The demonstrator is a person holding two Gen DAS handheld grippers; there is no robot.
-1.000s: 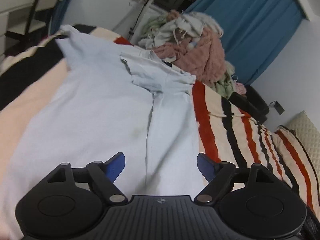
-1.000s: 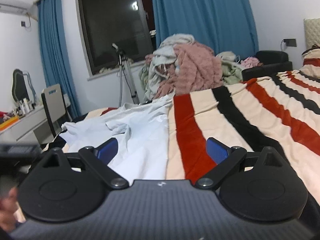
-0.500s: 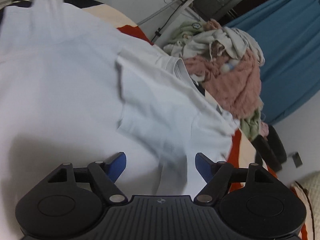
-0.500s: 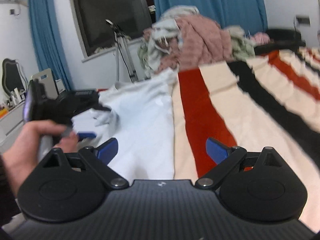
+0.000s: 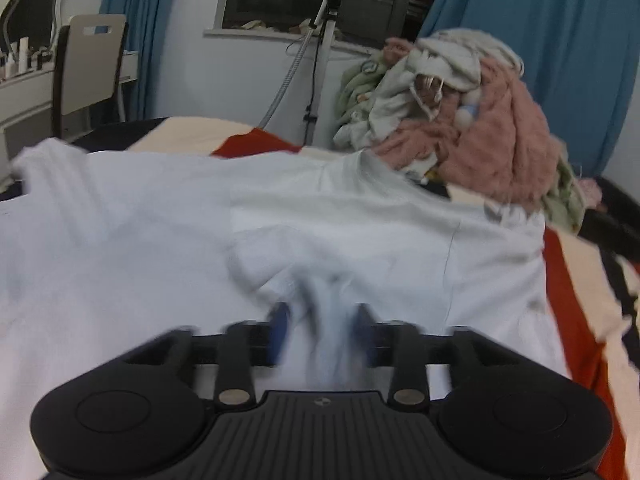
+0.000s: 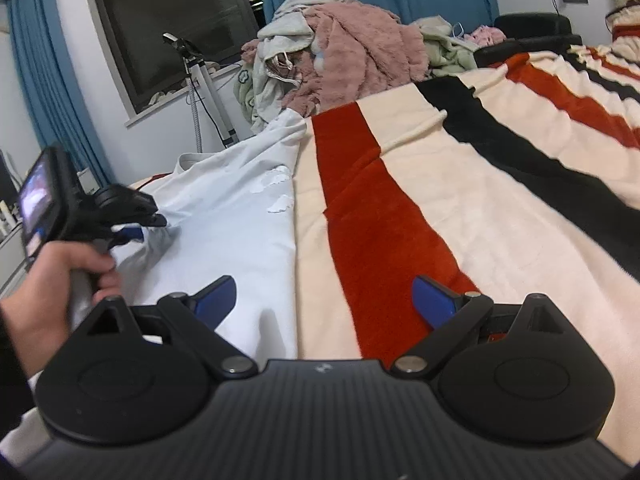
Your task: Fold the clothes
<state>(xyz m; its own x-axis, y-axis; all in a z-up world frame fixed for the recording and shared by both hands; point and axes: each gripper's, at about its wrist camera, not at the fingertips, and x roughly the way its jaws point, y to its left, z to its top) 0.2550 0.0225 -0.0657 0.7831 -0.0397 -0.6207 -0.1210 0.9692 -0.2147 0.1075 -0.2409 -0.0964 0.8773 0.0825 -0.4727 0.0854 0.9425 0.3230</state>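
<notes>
The left claw was seen drawn together on a bunched fold of the shirt, with pale cloth pinched between its blue fingers; the view there was blurred. In the right wrist view the same claw was held by a hand over the shirt's near part, at the left. The right claw was held apart, gripping nothing, above the line where the shirt's right edge met the bed. The shirt was spread flat along the left side of the bed, on a blanket striped in cream, red and black, with a sleeve reaching toward the far left corner. Beyond the shirt, at the far edge of the bed, a heap of pink, white and green clothes was piled. Behind it a tripod, a dark window and blue curtains were visible, and a chair stood at the far left.
</notes>
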